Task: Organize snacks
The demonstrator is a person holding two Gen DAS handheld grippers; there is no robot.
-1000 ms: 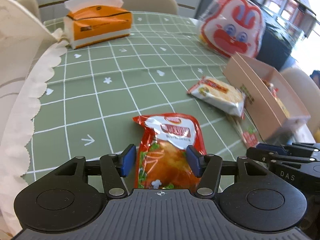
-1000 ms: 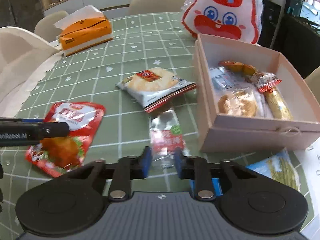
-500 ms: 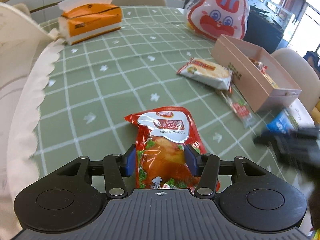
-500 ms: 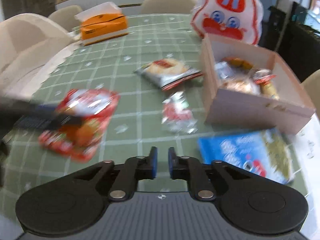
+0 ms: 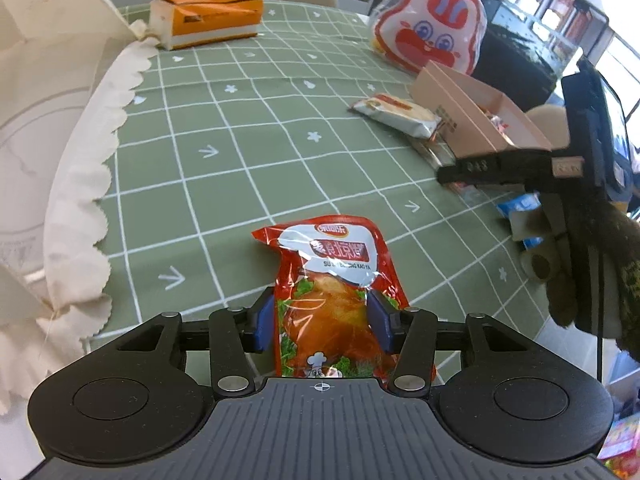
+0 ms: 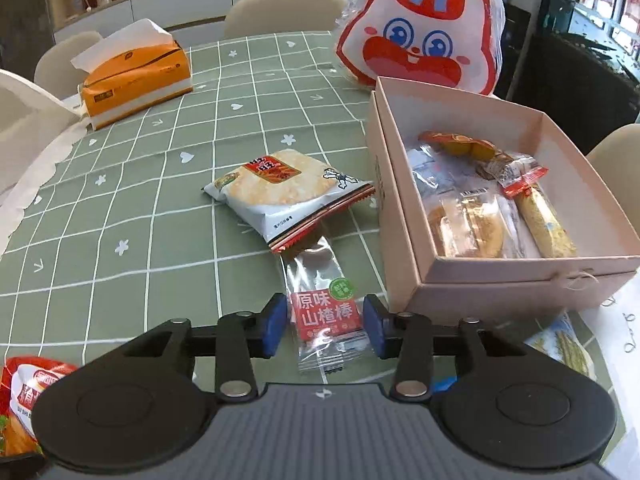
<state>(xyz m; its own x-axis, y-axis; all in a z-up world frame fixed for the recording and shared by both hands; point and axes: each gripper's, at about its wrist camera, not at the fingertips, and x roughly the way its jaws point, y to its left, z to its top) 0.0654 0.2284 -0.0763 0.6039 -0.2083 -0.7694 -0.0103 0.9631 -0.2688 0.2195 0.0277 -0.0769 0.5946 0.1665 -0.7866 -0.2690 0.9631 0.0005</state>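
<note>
Right gripper now astride hawthorn packet, three loose snacks, one box.

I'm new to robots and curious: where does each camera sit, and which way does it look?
Left wrist: on the left claw, looking across the table; its jaws, just closing, flank a red pouch; right claw shows.
Right wrist: on the right claw, open around a packet, facing the box.
Shared: box, rabbit bag, tissues, pouch.

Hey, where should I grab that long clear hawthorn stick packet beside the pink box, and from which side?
Pinch the hawthorn stick packet across its narrow width at the near red-label end, from above; its far clear end lies under the rice cracker pack.
</note>
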